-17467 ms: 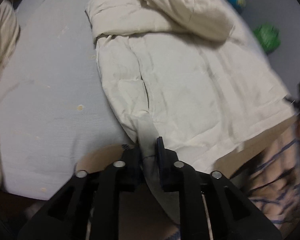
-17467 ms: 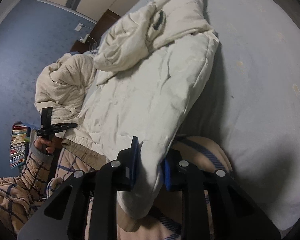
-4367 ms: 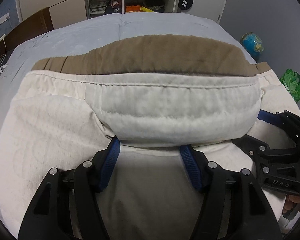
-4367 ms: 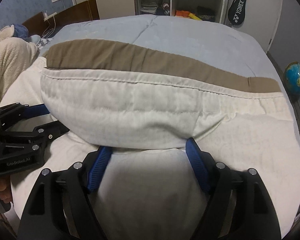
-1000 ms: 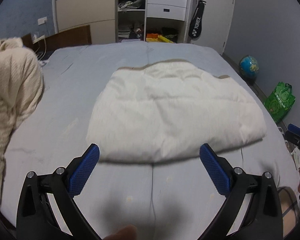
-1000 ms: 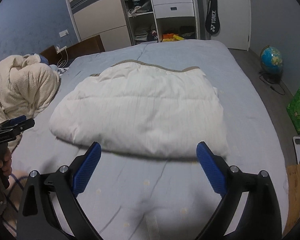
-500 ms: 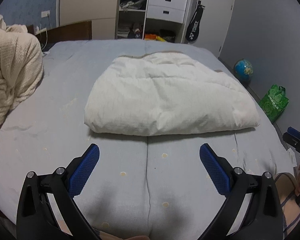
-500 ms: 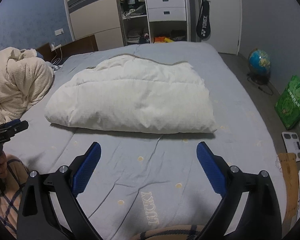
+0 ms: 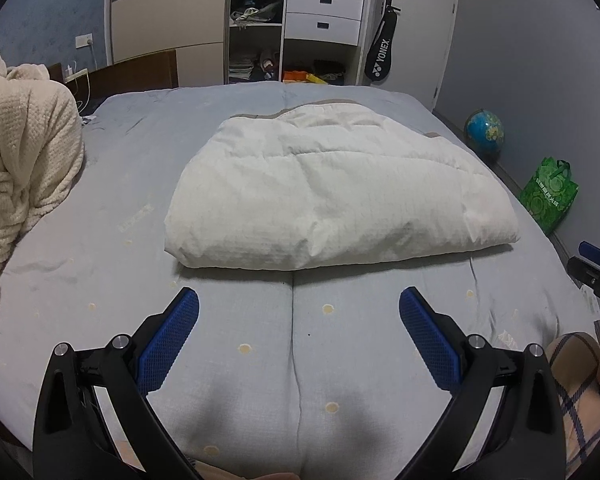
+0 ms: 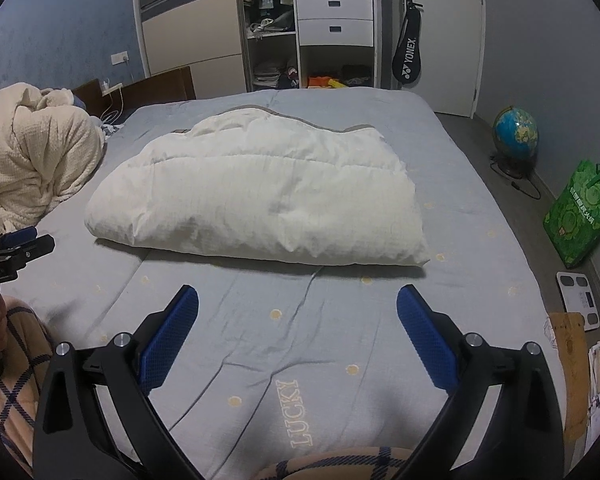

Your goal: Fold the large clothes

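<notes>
A cream padded garment (image 9: 332, 196) lies folded into a thick rectangle in the middle of the blue-grey bed (image 9: 100, 264); a strip of brown lining shows along its far edge. The right wrist view shows the same garment (image 10: 260, 200). My left gripper (image 9: 298, 300) hovers open over the bare sheet in front of the garment, nothing between its blue pads. My right gripper (image 10: 297, 298) is likewise open and empty, well short of the garment. The right gripper's tip (image 9: 594, 268) shows at the far right of the left wrist view, and the left gripper's tip (image 10: 12, 252) at the left edge of the right wrist view.
A cream knitted blanket (image 9: 20, 168) is heaped on the bed's left side. On the floor to the right stand a globe (image 10: 516, 132), a green bag (image 10: 580, 216) and a scale (image 10: 578, 300). A wardrobe and drawers (image 9: 320, 20) stand behind. Checked trousers (image 10: 340, 462) show at the bottom.
Both grippers have pulled back and risen slightly from the folded garment, which lies still. Earlier they were shut on the unfolded garment, then open around its fold.
</notes>
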